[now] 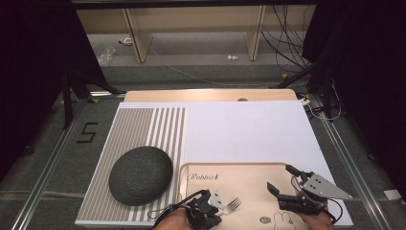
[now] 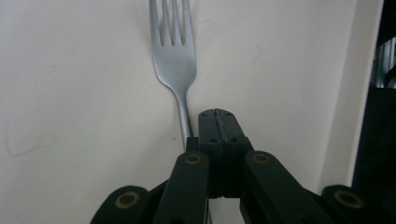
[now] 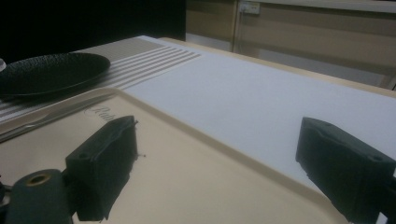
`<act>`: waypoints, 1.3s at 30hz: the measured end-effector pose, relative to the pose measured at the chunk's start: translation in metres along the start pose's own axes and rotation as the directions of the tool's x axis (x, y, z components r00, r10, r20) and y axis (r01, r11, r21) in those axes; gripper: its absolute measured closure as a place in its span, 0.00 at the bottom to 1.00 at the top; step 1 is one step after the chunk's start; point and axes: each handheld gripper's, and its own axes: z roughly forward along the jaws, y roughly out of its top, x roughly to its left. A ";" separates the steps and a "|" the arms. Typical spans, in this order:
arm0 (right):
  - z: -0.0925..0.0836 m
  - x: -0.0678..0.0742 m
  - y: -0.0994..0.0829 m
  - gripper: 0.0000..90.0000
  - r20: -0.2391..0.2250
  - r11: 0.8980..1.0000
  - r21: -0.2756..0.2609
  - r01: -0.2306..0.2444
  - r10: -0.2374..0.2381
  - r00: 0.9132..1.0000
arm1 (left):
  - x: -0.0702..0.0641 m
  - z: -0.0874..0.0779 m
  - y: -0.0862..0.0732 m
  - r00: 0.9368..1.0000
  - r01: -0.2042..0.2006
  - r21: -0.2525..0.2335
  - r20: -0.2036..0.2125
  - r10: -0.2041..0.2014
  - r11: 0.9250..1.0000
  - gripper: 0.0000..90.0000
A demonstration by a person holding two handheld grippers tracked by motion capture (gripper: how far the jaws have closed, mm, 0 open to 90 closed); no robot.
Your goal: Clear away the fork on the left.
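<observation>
A steel fork [image 1: 233, 205] lies on the beige tray [image 1: 230, 165], tines pointing away from my left gripper [image 1: 210, 197]. In the left gripper view the jaws of the left gripper [image 2: 217, 114] meet with nothing seen between them. The fork [image 2: 173, 60] has its handle running along the left jaw's side and under it, over the tray [image 2: 70, 93]. My right gripper [image 1: 280, 177] hovers open over the tray's right part. Nothing sits between the jaws of the right gripper [image 3: 217, 140] above the tray [image 3: 187, 128].
A dark grey round plate [image 1: 140, 175] rests on the striped placemat [image 1: 143, 124] left of the tray; the plate [image 3: 51, 70] sits at the far left in the right gripper view. A white board [image 1: 249, 129] covers the table behind. Cables lie on the floor beyond.
</observation>
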 end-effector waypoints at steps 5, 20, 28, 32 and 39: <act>0.000 0.000 0.000 0.15 0.003 1.000 0.001 -0.001 0.001 1.000 | 0.007 -0.003 -0.002 0.999 0.022 -0.009 -0.026 -0.022 1.000 0.99; -0.001 0.000 0.000 0.15 0.004 1.000 0.000 -0.007 0.007 1.000 | 0.026 -0.011 -0.009 0.994 0.071 -0.011 -0.081 -0.072 0.997 0.99; -0.001 0.000 0.000 0.15 0.004 1.000 -0.001 -0.005 0.005 1.000 | 0.032 -0.014 -0.011 0.990 0.093 -0.010 -0.102 -0.094 0.996 0.99; -0.001 0.000 0.000 0.15 0.005 1.000 0.000 -0.007 0.007 1.000 | 0.035 -0.016 -0.013 0.987 0.104 -0.009 -0.119 -0.104 0.995 0.99; -0.001 0.000 0.000 0.15 0.005 1.000 0.000 -0.005 0.005 1.000 | 0.041 -0.020 -0.016 0.983 0.122 -0.004 -0.139 -0.121 0.993 0.99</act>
